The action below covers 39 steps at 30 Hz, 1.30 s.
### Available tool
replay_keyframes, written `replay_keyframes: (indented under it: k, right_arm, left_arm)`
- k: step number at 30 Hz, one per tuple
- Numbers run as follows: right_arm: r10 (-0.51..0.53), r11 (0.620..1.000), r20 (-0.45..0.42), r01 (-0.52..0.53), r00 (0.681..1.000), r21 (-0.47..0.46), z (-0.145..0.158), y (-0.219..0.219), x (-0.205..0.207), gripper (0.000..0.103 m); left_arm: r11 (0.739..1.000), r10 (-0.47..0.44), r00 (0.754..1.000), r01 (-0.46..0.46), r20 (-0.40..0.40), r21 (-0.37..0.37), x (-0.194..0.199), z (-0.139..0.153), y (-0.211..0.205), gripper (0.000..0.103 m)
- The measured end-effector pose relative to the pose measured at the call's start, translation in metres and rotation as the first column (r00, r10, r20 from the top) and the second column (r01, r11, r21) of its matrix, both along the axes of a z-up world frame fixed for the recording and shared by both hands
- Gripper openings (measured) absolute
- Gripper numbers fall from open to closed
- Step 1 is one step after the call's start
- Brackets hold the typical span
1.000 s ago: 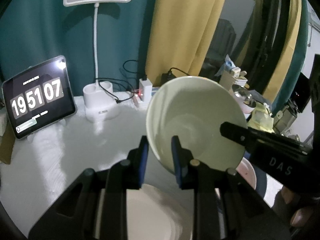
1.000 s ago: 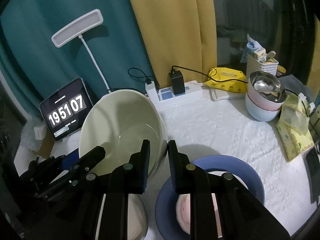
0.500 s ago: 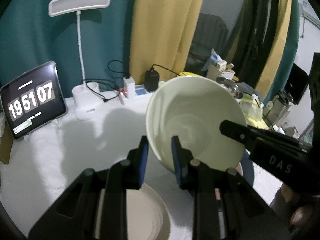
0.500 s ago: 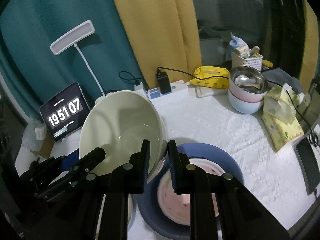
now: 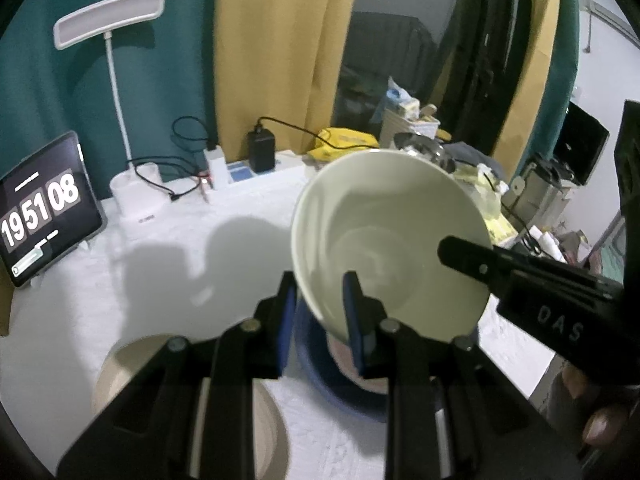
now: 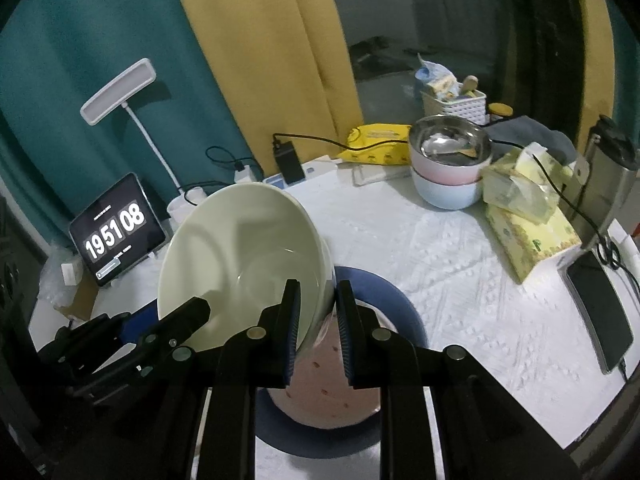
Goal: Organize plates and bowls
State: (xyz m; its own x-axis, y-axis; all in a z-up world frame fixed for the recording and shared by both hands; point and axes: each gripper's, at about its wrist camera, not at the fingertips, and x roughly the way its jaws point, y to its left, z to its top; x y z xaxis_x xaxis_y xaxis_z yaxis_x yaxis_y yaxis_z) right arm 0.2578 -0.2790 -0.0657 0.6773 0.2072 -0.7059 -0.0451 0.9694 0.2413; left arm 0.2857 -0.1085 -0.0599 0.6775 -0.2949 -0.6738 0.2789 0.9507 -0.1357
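Bowl [image 5: 390, 240], pale cream and tilted steeply on edge, hangs in the air between the two grippers, its open face turned toward the left wrist camera. The left gripper [image 5: 320, 300] pinches the near lower rim, one jaw inside the bowl and one outside; the right gripper [image 6: 316, 312] pinches the rim on the opposite side, jaws narrow around the wall. What matters next is what lies straight below: the pink plate [image 6: 332, 392] sitting on the blue plate [image 6: 396, 300], both flat on the desk [image 6: 460, 280]. The bowl's lowest edge appears to sit above the pink plate, so levelling and lowering it there looks like the coming move. A beige plate [image 5: 132, 364] lies apart to the left.
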Motion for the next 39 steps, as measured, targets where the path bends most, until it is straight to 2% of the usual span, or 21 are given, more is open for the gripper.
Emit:
replay_keyframes:
  k: [6,14,25,39]
  right_arm:
    - [-0.013,1.000,-0.013,0.013,1.000,0.008,-0.008,-0.015,-0.007,0.020]
    - [-0.013,1.000,-0.056,0.014,0.998,0.015,-0.031,-0.027,-0.011,0.020]
    - [-0.010,1.000,-0.107,0.011,0.994,0.004,-0.052,-0.031,-0.014,0.020]
    - [0.009,0.999,-0.125,-0.014,0.992,-0.037,-0.064,-0.024,-0.012,0.021]
  left_arm:
    - [1.000,-0.017,1.000,0.017,-0.005,0.017,-0.003,-0.003,-0.015,0.024]
    - [0.999,-0.024,0.999,0.027,-0.047,0.045,-0.008,-0.024,-0.029,0.024]
    - [0.996,-0.034,0.994,0.042,-0.103,0.075,-0.009,-0.049,-0.040,0.024]
    - [0.994,-0.026,0.989,0.041,-0.146,0.098,-0.005,-0.067,-0.040,0.024]
